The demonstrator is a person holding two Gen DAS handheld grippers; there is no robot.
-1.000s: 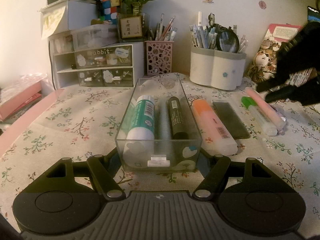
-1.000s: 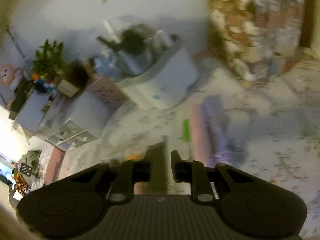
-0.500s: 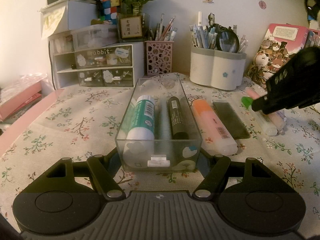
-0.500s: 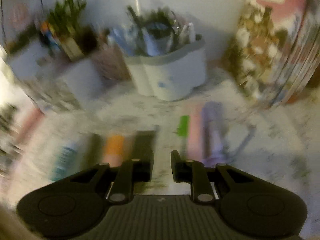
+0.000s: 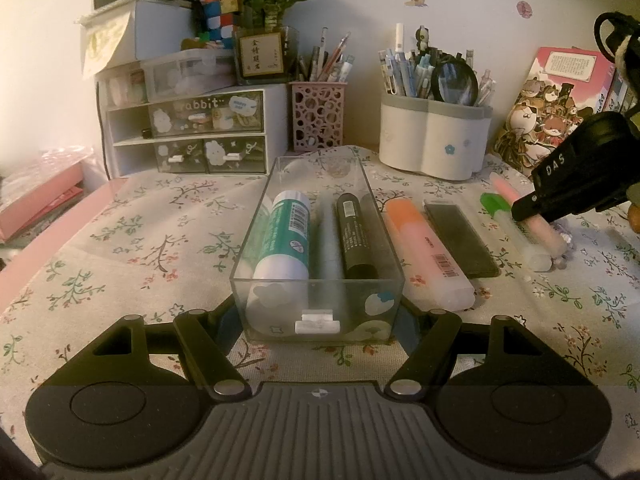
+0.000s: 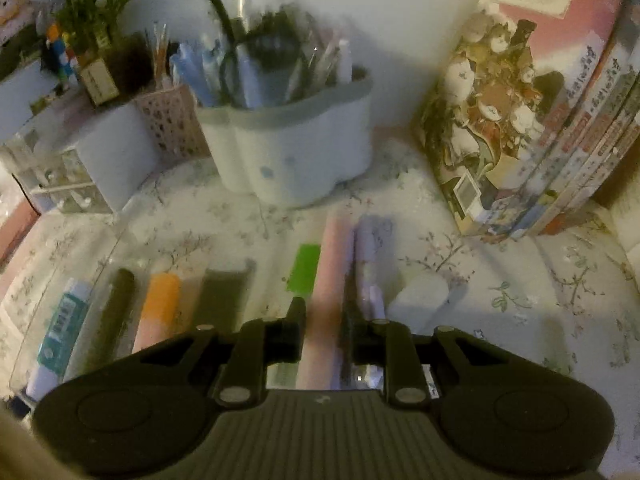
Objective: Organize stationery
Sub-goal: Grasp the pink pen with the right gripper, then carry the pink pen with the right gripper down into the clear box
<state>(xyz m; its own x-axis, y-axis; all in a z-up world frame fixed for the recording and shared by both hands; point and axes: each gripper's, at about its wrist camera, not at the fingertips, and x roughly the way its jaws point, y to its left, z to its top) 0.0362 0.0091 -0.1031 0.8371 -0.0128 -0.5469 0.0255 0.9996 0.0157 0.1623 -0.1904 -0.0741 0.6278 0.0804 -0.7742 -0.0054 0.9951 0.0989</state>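
Observation:
A clear plastic tray (image 5: 256, 240) holds a teal-and-white glue stick (image 5: 286, 240) and a black marker (image 5: 354, 236). My left gripper (image 5: 318, 320) is shut on the tray's near end. To its right lie an orange highlighter (image 5: 424, 248), a black case (image 5: 460, 240), a green-capped highlighter (image 5: 508, 224) and a pink highlighter (image 5: 532, 220). In the right wrist view, my right gripper (image 6: 324, 320) is open with a finger on each side of the pink highlighter (image 6: 334, 264), between the green cap (image 6: 304, 268) and a lilac pen (image 6: 368, 264).
A white pen holder (image 5: 434, 144) and a pink mesh cup (image 5: 318, 116) stand at the back. A small drawer unit (image 5: 188, 132) is at the back left. Books (image 6: 532, 112) lean at the back right. A white eraser (image 6: 420, 300) lies right of the lilac pen.
My right gripper swung down over the row of highlighters and opened, and now straddles the pink highlighter. My left gripper and the tray have not moved.

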